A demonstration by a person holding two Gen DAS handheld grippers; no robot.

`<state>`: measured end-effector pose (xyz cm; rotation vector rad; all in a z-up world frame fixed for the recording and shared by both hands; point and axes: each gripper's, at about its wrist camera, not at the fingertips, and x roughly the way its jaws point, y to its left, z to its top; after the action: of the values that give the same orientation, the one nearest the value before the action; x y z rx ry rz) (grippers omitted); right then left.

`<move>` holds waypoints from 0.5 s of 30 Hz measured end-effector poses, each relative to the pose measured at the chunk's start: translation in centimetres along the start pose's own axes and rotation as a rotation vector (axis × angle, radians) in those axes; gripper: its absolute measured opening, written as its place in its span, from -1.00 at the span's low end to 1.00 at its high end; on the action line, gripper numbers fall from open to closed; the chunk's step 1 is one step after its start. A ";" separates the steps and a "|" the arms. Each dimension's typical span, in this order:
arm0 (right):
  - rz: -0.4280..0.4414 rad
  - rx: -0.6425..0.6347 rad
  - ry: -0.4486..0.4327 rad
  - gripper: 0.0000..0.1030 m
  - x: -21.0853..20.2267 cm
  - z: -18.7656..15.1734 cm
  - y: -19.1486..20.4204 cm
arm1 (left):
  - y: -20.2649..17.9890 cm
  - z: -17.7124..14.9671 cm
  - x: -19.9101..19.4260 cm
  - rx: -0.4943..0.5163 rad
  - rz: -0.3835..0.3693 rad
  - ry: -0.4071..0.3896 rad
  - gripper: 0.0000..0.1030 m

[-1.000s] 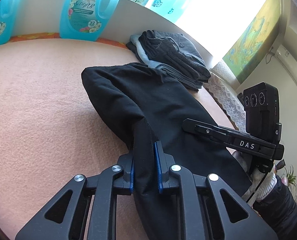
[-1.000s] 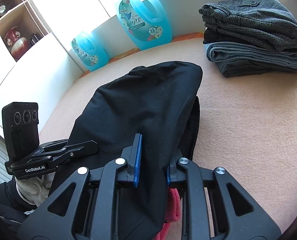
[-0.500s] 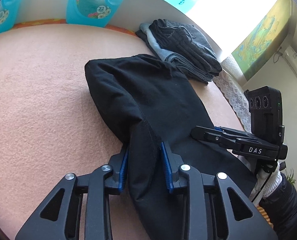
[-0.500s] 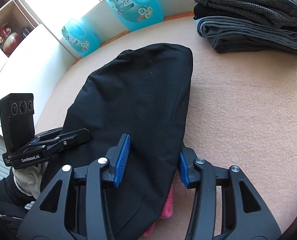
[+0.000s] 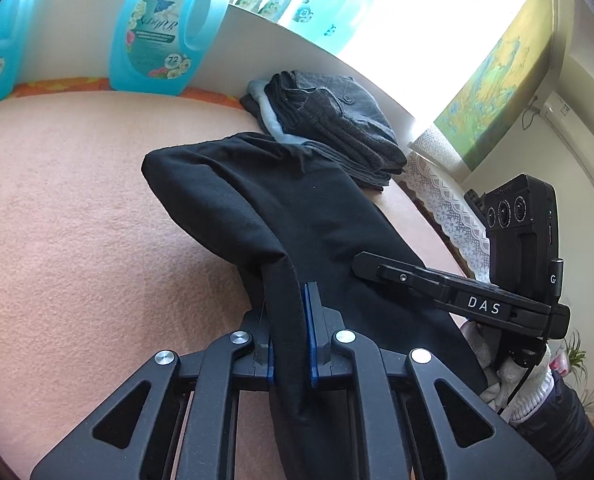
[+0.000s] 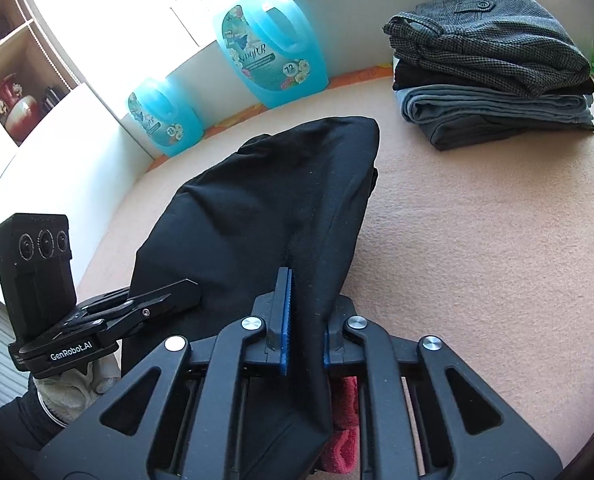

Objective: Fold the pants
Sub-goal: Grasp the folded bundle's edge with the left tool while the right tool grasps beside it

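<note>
Black pants (image 5: 297, 208) lie folded lengthwise on the peach blanket (image 5: 77, 220), running away from me. My left gripper (image 5: 289, 308) is shut on a raised ridge of their near left edge, and the cloth hangs down between its blue pads (image 5: 307, 320). In the right wrist view the right gripper (image 6: 307, 300) has its jaws closing on the pants' (image 6: 265, 208) near right edge, and its pads (image 6: 286, 320) press the fabric. Each gripper also shows in the other's view, right (image 5: 363, 264) and left (image 6: 191, 288), at the pants' sides.
A stack of folded grey and dark pants (image 6: 493, 64) sits at the back right by the white wall. Blue detergent bottles (image 6: 269, 52) stand along the back. A pink cloth (image 6: 343, 420) lies under the right gripper. A lace-edged table border (image 5: 449, 196) runs on the right.
Both grippers' jaws stood wider around the fabric half a second ago and have come together on it. The pinched edges now stand up as ridges.
</note>
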<state>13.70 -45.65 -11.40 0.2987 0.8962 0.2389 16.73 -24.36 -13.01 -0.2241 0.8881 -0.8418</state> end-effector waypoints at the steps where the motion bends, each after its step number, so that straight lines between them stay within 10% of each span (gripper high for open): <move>1: 0.000 0.010 0.006 -0.76 0.2 0.1 -0.1 | 0.2 0.0 0.1 -0.010 0.001 0.003 -0.81; 5: -0.012 -0.044 0.034 -0.74 0.7 0.8 0.0 | 1.4 -0.2 0.4 -0.054 -0.003 0.009 -0.81; 10: -0.111 -0.131 0.121 -0.16 2.4 0.6 -0.7 | 1.9 -0.6 0.9 -0.057 0.011 0.011 -0.81; 15: 0.041 -0.069 0.161 0.03 3.1 0.6 -3.0 | 2.5 -0.9 1.1 -0.051 0.020 0.024 -0.81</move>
<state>16.27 -47.53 -14.35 0.2357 1.0394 0.3344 17.81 -23.39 -15.50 -0.2497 0.9336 -0.8054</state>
